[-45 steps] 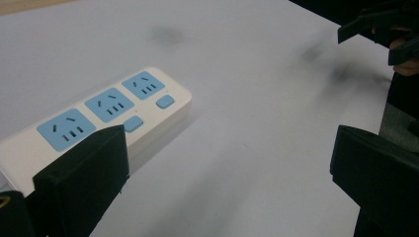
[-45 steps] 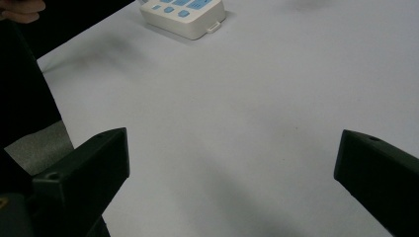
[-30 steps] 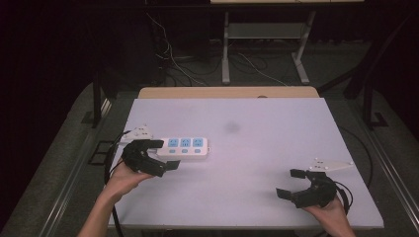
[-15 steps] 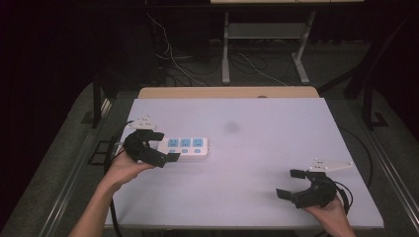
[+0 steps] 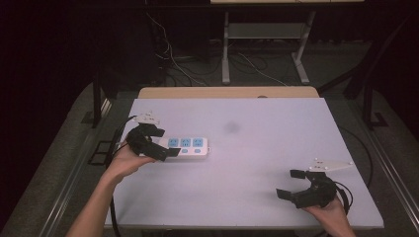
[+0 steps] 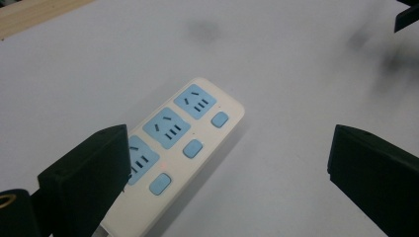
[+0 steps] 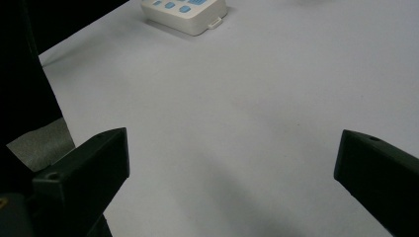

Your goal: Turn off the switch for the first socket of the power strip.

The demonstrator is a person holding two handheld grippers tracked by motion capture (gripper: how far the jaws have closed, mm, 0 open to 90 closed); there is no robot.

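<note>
Honestly, with our right gripper (image 5: 290,183) open and idle at the near right and our left gripper (image 6: 225,163) spread wide over the power strip (image 6: 173,145) farther left on the table (image 5: 276,133), we risk nudging its 3 switches.

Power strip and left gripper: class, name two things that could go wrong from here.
1. The left gripper is open with one jaw over the power strip; closing off-centre might skid the strip across the smooth table.
2. That jaw sits near the blue switches and could press one.
</note>
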